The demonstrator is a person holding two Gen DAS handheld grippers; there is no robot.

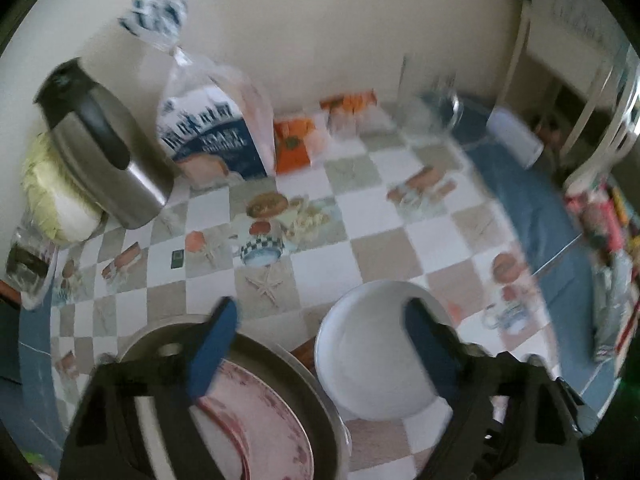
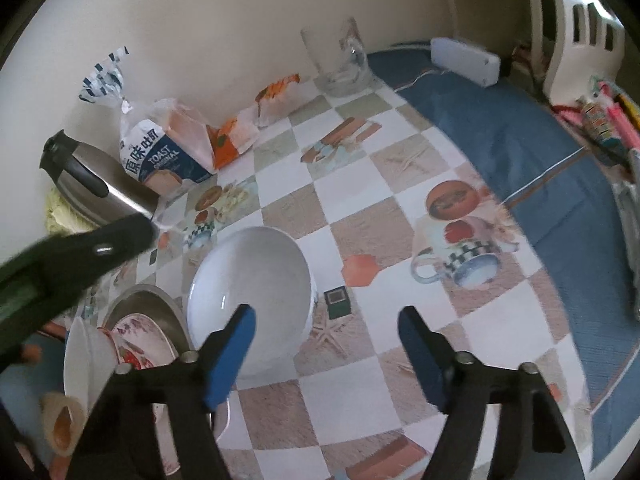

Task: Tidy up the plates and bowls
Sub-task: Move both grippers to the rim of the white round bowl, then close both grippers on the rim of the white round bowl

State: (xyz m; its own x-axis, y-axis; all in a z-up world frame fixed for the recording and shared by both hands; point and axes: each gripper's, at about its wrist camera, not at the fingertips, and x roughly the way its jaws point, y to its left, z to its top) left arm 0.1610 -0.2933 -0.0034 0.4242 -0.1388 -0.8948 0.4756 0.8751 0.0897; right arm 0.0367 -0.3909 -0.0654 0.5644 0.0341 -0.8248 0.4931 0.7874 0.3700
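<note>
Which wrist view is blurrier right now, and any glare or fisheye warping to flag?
Left wrist view: clear motion smear, worst on the glass mug, bread bag and table edge. Right wrist view: much sharper, print on the bread bag readable; only the other gripper's arm crossing at left is soft. Both: dark corners, checks of the tablecloth bowed. No strong glare; flat, soft light.

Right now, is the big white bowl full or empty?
Empty. In the right wrist view the white bowl sits upright on the checkered tablecloth, and its smooth white inside shows with nothing in it.
</note>
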